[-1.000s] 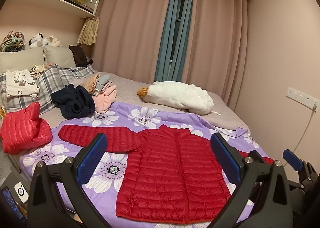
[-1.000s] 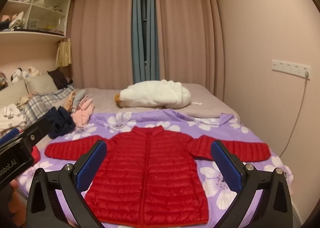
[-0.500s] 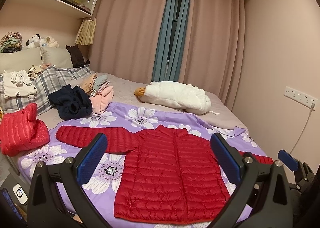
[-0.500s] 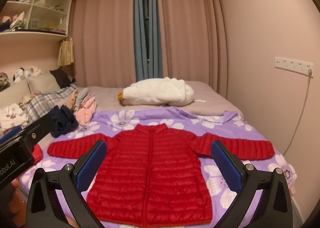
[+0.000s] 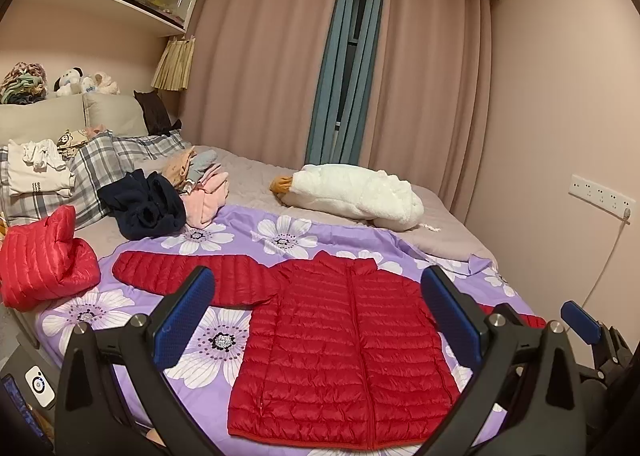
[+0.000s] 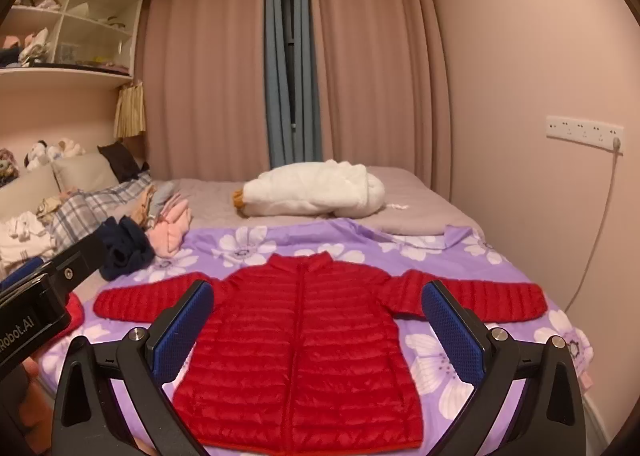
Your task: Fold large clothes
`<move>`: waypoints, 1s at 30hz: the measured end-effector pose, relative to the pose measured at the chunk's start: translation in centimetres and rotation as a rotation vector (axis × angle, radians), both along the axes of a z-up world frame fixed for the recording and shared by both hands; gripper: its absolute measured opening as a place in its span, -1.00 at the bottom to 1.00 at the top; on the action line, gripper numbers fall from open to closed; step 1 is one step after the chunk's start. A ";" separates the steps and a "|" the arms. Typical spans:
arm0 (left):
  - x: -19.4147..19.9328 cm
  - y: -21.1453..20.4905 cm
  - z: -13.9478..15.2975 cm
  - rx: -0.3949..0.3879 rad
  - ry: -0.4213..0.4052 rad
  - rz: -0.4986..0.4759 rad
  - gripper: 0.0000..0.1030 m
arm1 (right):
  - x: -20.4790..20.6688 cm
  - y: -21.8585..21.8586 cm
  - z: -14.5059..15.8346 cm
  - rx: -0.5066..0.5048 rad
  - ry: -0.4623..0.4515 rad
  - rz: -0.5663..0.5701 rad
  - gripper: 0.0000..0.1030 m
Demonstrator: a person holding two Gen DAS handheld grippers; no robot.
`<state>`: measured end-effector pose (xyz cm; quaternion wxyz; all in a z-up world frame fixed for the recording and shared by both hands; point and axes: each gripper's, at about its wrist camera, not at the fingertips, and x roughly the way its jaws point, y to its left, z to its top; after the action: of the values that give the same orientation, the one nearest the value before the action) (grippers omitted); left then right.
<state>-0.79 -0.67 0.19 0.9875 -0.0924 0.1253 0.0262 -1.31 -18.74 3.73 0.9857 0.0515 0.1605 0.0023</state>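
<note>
Left wrist view: red jacket point(image 5: 340, 344), sleeve toward 3 o'clock mostly hidden behind left gripper's point(image 5: 318, 320) right finger point(image 5: 450, 316); only a sliver shows. Hem at 6 o'clock partly cut off by gripper frame. Right gripper point(image 5: 580, 322) at 4 o'clock: one blue pad seen, rest cut by edge.

Right wrist view: jacket hem point(image 6: 304, 444) corners hidden behind gripper arms. Second red garment point(image 6: 74, 310) at 9 o'clock mostly occluded by left gripper body. Shelf contents point(image 6: 32, 43) at 10 o'clock too small to identify.
</note>
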 end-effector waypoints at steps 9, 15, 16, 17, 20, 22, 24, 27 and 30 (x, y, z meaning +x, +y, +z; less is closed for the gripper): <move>0.3 -0.2 0.2 0.000 0.008 0.004 1.00 | -0.2 0.1 -0.2 0.002 -0.004 -0.009 1.00; 0.1 -0.2 0.1 0.007 0.006 0.005 1.00 | -0.1 -0.2 -0.4 0.027 0.000 -0.006 1.00; 0.1 -0.1 0.1 0.006 0.006 0.007 1.00 | 0.0 -0.3 -0.5 0.028 0.005 -0.006 1.00; 0.1 -0.1 0.1 0.004 0.005 0.009 1.00 | 0.0 -0.3 -0.5 0.029 0.007 -0.007 1.00; 0.0 0.1 0.0 0.002 0.004 0.014 1.00 | 0.0 -0.3 -0.6 0.031 0.011 -0.007 1.00; 0.0 0.1 0.1 0.005 0.005 0.017 1.00 | -0.2 -0.3 -0.7 0.030 0.007 -0.007 1.00; 0.0 0.1 0.1 0.002 0.007 0.011 1.00 | -0.1 -0.4 -0.7 0.029 0.008 -0.009 1.00; 0.0 0.2 0.1 0.000 0.004 0.009 1.00 | -0.1 -0.3 -0.6 0.028 0.007 -0.008 1.00; -0.1 0.3 0.2 -0.001 0.001 0.010 1.00 | -0.1 -0.2 -0.5 0.027 0.009 -0.006 1.00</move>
<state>-0.90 -0.36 0.37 0.9872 -0.0936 0.1255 0.0309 -1.44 -18.95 3.19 0.9842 0.0653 0.1646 0.0012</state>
